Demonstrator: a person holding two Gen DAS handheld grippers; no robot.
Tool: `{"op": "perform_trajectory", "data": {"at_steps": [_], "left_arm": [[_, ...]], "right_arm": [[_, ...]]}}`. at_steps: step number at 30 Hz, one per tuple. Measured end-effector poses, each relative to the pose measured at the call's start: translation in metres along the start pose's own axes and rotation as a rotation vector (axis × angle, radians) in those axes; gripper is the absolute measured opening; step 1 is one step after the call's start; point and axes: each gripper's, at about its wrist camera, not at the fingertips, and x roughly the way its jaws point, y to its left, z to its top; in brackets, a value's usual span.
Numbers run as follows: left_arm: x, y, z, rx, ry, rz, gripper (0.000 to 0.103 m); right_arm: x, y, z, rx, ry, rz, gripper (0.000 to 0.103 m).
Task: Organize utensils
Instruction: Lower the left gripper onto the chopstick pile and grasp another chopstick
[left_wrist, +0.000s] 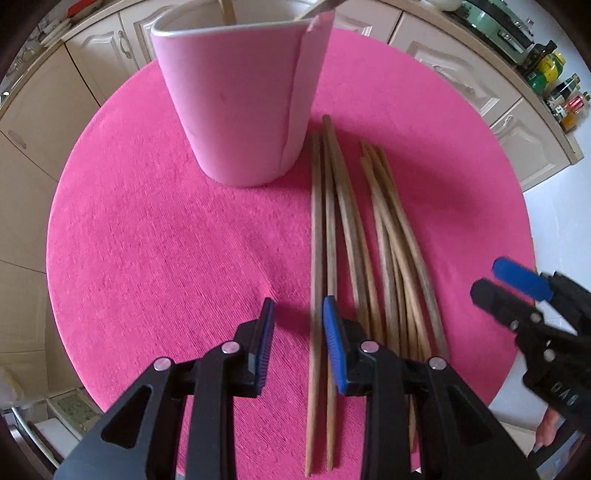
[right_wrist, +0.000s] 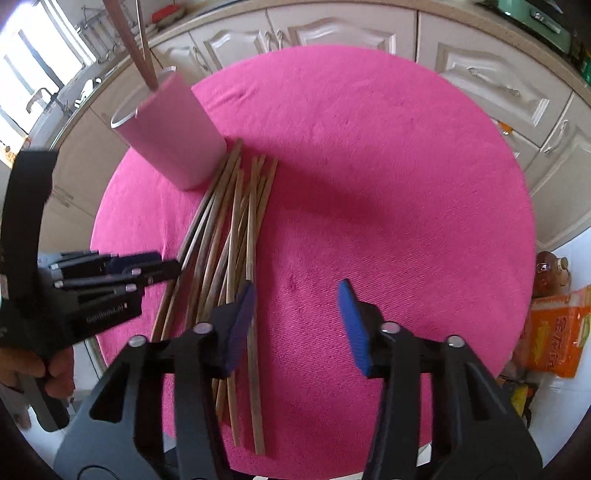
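Chopsticks (left_wrist: 334, 236) lie beneath both part-open, empty hand-held grippers (left_wrist: 298, 345).

Hot-pink ribbed cloth (left_wrist: 166, 240), pale pink cup (left_wrist: 240, 110), brown wooden chopsticks (left_wrist: 347, 229) — black tools, blue ridged pads (left_wrist: 334, 350), cream cabinets (right_wrist: 332, 26).

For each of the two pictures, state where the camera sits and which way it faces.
Left wrist: on the left gripper, looking steeply down at chopsticks and pink cup; right gripper enters at right.
Right wrist: on the right gripper, facing down; left gripper and a hand at left.
Shared: cup, chopsticks, pink tablecloth.
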Motion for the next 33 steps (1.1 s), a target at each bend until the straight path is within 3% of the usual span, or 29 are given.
{"op": "perform_trajectory", "data": {"at_steps": [9,19,27,33], "left_arm": [[0.008,-0.011,0.012,0.045,0.036,0.029,0.026],[0.009,0.0,0.018,0.036,0.054,0.007,0.013],[0.005,0.01,0.015,0.02,0.046,-0.019,0.007],[-0.005,0.012,0.006,0.02,0.041,-0.05,0.006]], "right_arm": [[0.023,0.021,0.011,-0.045,0.065,0.023,0.024],[0.045,0.036,0.026,-0.075,0.148,0.01,0.017],[0.052,0.029,0.036,-0.025,0.187,0.074,0.007],[0.048,0.013,0.036,0.02,0.196,0.111,0.007]]}}
